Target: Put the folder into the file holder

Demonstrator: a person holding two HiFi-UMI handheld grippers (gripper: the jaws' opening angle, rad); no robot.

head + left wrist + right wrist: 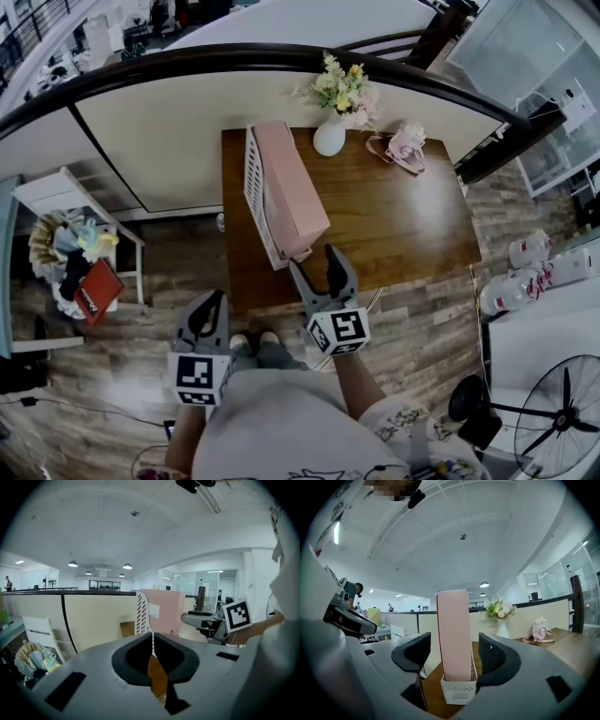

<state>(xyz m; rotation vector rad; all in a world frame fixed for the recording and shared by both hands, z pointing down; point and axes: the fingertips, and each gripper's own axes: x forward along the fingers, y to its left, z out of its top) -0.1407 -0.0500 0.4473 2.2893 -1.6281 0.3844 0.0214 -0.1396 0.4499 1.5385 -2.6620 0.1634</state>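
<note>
Folder (292,183) upright in file holder (253,178), just ahead of spread right gripper (314,259); left gripper (210,307) pressed together, empty, farther back

The right gripper's (454,653) jaws stand apart, with a pink folder (453,634) showing between them, touching neither. The folder stands upright in a white file holder (458,693) on a wooden table (562,648). Farther right are a white vase (502,629) of flowers (499,607) and a small pink object (540,631).
</note>
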